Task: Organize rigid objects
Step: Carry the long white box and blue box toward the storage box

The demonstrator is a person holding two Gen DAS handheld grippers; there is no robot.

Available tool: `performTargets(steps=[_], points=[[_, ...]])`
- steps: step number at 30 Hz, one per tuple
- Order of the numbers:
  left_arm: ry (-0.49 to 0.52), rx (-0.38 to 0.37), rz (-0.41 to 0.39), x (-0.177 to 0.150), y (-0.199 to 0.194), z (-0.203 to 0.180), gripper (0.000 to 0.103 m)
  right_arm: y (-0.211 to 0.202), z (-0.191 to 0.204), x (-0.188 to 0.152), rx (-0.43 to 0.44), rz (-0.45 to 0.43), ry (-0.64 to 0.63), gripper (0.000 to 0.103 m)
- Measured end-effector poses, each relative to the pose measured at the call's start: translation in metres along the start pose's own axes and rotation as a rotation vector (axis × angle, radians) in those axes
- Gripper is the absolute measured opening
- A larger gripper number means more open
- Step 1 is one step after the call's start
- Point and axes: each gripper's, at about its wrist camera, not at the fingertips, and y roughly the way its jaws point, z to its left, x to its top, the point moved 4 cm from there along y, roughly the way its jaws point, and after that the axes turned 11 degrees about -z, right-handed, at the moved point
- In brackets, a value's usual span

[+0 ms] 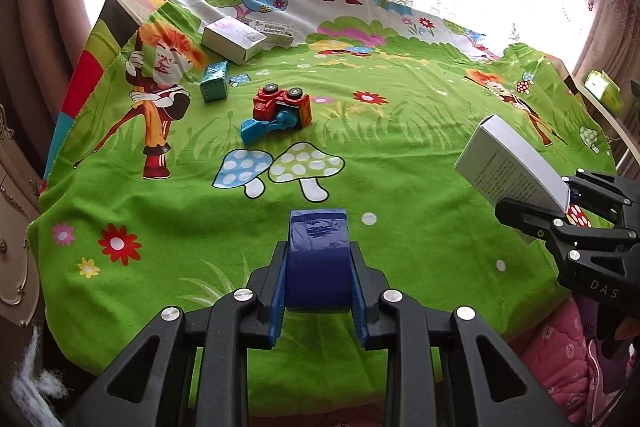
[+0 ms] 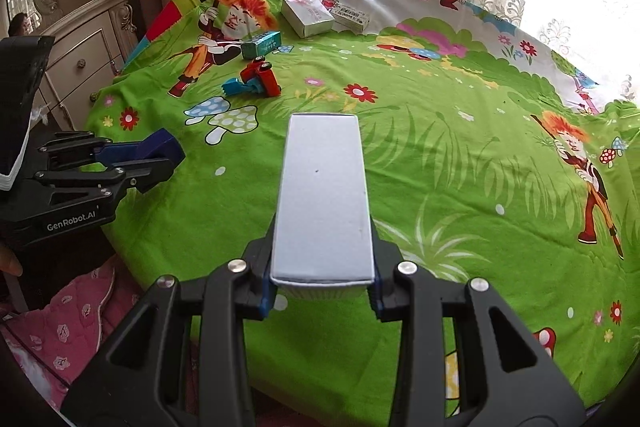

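My left gripper [image 1: 318, 267] is shut on a dark blue box [image 1: 318, 247], held above the near edge of the table. My right gripper [image 2: 322, 283] is shut on a long white box [image 2: 322, 195] that sticks forward over the green cartoon cloth [image 2: 460, 155]. The other view shows each from the side: the white box [image 1: 508, 163] in the right gripper [image 1: 560, 203], the blue box [image 2: 160, 145] in the left gripper [image 2: 156, 163]. At the far left lie a red and blue toy vehicle [image 1: 280, 109] on its side, a teal box [image 1: 215, 81], a white carton [image 1: 232, 39] and a flat labelled box [image 1: 276, 31].
The green cloth [image 1: 360, 167] covers a round table with a bright curtained window behind. A cream dresser [image 2: 88, 51] stands to the left. Pink quilted fabric [image 1: 560, 359] lies below the near table edge. A green tissue box [image 1: 604, 91] sits at the far right.
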Motion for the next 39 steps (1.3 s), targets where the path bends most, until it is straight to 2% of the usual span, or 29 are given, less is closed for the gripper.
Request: performTargets(steps=[18, 27, 33, 39], points=[[0.177, -0.08, -0.01, -0.001, -0.024, -0.077, 0.028, -0.084, -0.039, -0.03, -0.101, -0.071, 0.102, 0.039], [0.274, -0.13, -0.024, 0.001, -0.037, -0.119, 0.028, -0.128, -0.061, -0.05, -0.181, -0.086, 0.121, 0.039], [0.36, -0.187, -0.04, 0.003, -0.049, -0.158, 0.028, -0.157, -0.078, -0.066, -0.243, -0.087, 0.134, 0.04], [0.436, -0.253, -0.026, -0.002, -0.055, -0.2, 0.028, -0.187, -0.101, -0.083, -0.304, -0.112, 0.202, 0.04]])
